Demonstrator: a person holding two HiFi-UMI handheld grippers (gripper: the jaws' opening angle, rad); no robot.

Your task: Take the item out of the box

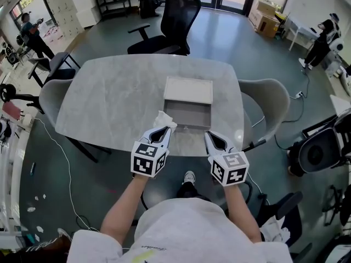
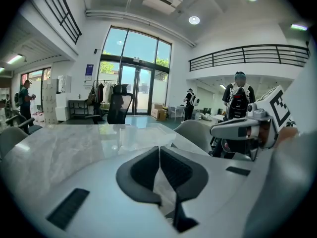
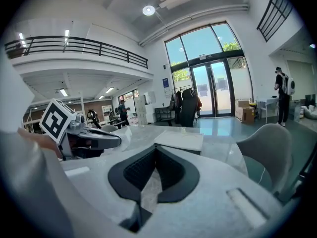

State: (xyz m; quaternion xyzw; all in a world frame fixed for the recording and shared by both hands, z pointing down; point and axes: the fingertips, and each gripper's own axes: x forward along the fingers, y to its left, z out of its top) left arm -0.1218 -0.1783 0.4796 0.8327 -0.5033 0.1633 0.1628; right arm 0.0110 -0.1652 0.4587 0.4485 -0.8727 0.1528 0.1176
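1. Grey chairs point(image 1: 270, 98) flank the desk point(image 1: 98, 108); the open box point(image 1: 188, 115) sits just ahead of both grippers.
2. The left gripper point(image 1: 163, 129) has its fingers clamped on the white crumpled item point(image 1: 163, 119) (no clear long axis), just beside the box's left wall.
3. The right gripper point(image 1: 211, 138) has its fingers closed on nothing.

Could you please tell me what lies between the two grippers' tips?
In the head view, only bare tabletop lies between the left gripper, shut on the white wad, and the right gripper, just before the box.
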